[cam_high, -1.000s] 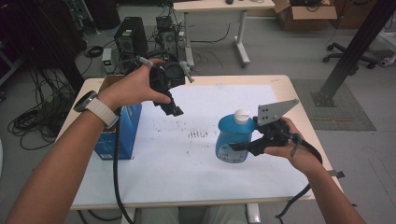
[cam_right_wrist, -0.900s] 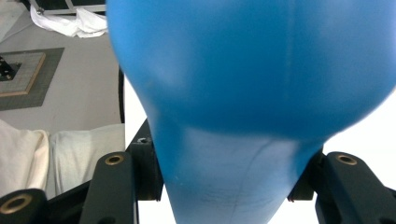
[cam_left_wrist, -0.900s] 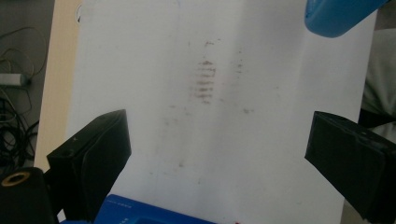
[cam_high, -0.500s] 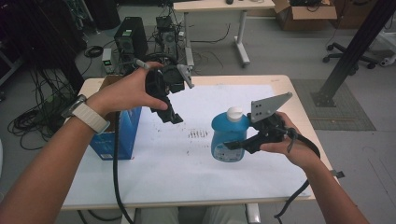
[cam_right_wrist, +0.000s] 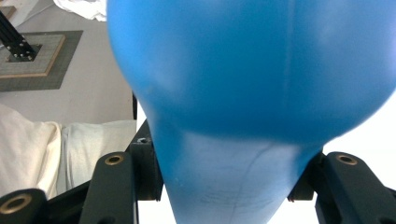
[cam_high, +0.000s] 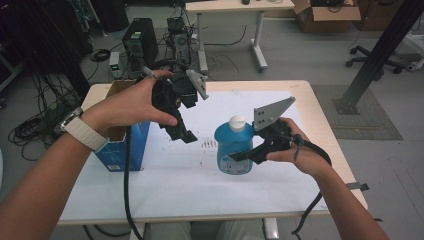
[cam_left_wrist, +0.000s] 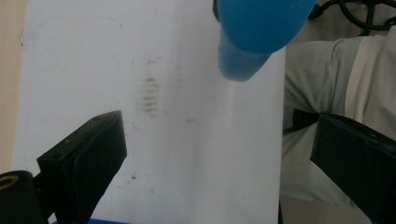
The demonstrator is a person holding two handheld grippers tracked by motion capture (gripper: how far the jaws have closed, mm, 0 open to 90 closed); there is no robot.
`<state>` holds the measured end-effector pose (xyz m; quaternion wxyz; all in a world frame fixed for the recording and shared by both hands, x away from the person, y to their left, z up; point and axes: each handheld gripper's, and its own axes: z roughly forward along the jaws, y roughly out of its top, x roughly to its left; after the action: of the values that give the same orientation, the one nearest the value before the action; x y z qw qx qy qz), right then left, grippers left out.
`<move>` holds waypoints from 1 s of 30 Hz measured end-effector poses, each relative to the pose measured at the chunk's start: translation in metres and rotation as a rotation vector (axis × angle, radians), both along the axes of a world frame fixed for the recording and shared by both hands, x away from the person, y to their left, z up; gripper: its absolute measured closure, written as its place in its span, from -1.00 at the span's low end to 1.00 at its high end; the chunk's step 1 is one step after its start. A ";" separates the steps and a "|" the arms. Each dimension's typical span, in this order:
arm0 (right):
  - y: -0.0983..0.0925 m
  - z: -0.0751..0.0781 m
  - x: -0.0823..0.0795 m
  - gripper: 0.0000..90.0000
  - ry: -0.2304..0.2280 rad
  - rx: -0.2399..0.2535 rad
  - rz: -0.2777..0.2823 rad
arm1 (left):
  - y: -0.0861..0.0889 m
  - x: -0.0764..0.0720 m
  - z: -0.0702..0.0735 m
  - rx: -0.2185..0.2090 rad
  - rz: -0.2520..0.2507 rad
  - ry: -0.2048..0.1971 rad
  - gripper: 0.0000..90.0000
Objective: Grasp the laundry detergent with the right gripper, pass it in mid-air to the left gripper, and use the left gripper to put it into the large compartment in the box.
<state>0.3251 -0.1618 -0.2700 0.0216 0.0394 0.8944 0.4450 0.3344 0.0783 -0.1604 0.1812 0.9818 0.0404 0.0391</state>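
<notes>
Blue bottle point(cam_high: 234, 150) carried left by right gripper point(cam_high: 240, 156); left gripper point(cam_high: 186, 136) risen, jaws opening, empty.

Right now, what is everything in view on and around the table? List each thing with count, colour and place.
bottle: one, blue with a white cap, on the paper right of the middle, clamped by the right gripper
box: one, blue with an open brown top, at the table's left edge
paper sheet: one, white with a dark smudge, covering most of the table
table: one, light wood
computer tower: one, black, on the floor behind the table
far table: one, light, at the back
left gripper: one, black, jaws open with nothing between them, above the paper near the box
right gripper: one, black, shut on the bottle
watch strap: one, white, on the left wrist
</notes>
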 end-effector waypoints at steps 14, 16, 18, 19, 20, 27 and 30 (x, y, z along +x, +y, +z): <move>0.023 -0.002 0.004 -0.02 0.010 -0.017 0.042 | -0.013 -0.011 -0.002 0.015 -0.028 0.045 -0.91; 0.025 -0.002 0.005 -0.02 0.010 -0.020 0.047 | -0.016 -0.012 -0.004 0.022 -0.027 0.050 -0.91; 0.028 -0.002 0.005 -0.02 0.014 -0.023 0.050 | -0.017 -0.012 -0.006 0.025 -0.034 0.052 -0.91; 0.030 -0.002 0.006 -0.02 0.015 -0.026 0.054 | -0.019 -0.013 -0.007 0.025 -0.033 0.050 -0.91; 0.030 -0.002 0.006 -0.02 0.015 -0.026 0.054 | -0.019 -0.013 -0.007 0.025 -0.033 0.050 -0.91; 0.039 -0.005 0.006 -0.02 0.019 -0.043 0.070 | -0.025 -0.010 -0.013 0.033 -0.034 0.052 -0.91; 0.041 -0.005 0.006 -0.02 0.022 -0.044 0.072 | -0.026 -0.009 -0.015 0.038 -0.038 0.054 -0.91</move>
<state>0.3309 -0.1206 -0.2754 -0.0035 0.0119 0.9051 0.4251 0.3252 0.0522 -0.1751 0.1622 0.9864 0.0260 0.0098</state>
